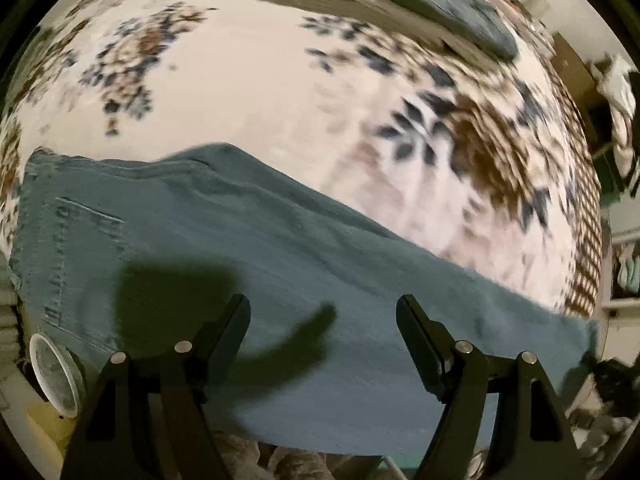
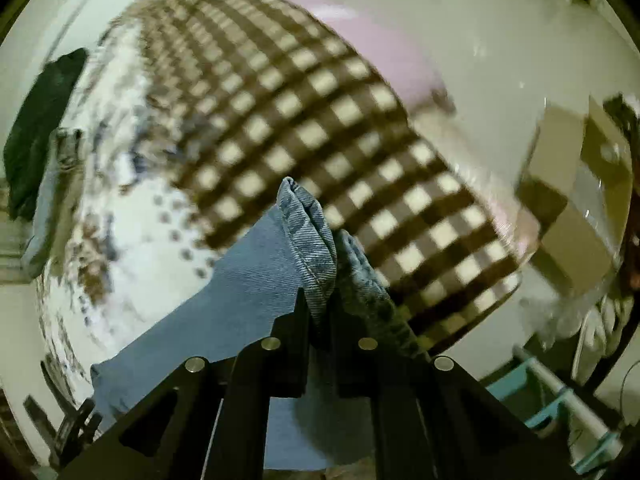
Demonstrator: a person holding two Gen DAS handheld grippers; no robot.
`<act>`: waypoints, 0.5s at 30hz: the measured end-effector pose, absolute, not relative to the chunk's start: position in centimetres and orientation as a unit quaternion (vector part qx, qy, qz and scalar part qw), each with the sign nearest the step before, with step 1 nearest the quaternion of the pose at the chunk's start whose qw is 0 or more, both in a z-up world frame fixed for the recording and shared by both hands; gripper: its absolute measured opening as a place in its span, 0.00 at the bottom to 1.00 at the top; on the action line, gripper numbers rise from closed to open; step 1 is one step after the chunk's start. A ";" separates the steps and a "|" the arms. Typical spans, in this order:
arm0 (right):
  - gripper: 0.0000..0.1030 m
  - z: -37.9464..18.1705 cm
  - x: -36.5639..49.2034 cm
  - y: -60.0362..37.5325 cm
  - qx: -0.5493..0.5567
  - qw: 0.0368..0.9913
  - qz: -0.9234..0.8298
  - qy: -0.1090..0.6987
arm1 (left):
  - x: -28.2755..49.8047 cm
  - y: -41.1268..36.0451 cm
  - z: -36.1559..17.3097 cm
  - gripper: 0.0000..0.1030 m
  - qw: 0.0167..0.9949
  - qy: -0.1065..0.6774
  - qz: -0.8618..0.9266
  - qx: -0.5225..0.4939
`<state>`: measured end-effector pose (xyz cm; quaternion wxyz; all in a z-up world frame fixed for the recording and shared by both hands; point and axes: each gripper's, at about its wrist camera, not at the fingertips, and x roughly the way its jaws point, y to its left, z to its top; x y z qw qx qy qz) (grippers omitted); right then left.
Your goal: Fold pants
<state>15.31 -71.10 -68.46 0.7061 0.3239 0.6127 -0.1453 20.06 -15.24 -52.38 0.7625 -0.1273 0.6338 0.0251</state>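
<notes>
Left gripper [image 1: 324,312] hovers over the jeans [image 1: 224,248] with its jaws wide apart, grasping nothing. Right gripper [image 2: 319,308] is clenched on the hem [image 2: 310,236] of the jeans, where both leg ends are bunched together between its fingers.

Going from big to small: the bed cover [image 1: 248,92], pale with flower print and a brown checked border, fills most of both views. On it the jeans lie flat along the near edge, already doubled leg on leg as it seems, with a back pocket [image 1: 76,240] at the left end. At the far side lies a second dark cloth [image 1: 436,4]; I cannot tell what it is. A white cup [image 1: 54,376] stands at the lower left, beside the bed.

I judge that the step in hand is the lengthwise fold: the right gripper lifts the hem to carry it toward the waist. The next move calls for the left gripper to press or pinch the cloth near the middle, so the fold line keeps straight while the hem travels across.
</notes>
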 end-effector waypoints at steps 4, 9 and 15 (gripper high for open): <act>0.33 -68.1 14.2 -72.8 0.270 0.697 -0.177 0.640 | 19.2 -17.2 -53.3 0.72 0.751 0.650 0.015 -0.117; 0.41 -72.5 8.9 -77.1 0.418 0.612 -0.205 0.639 | 18.5 -18.8 -54.0 0.72 0.745 0.659 0.008 -0.107; 0.42 -76.5 4.1 -75.7 0.516 0.564 -0.198 0.613 | 17.8 -20.0 -54.4 0.72 0.742 0.666 -0.001 -0.081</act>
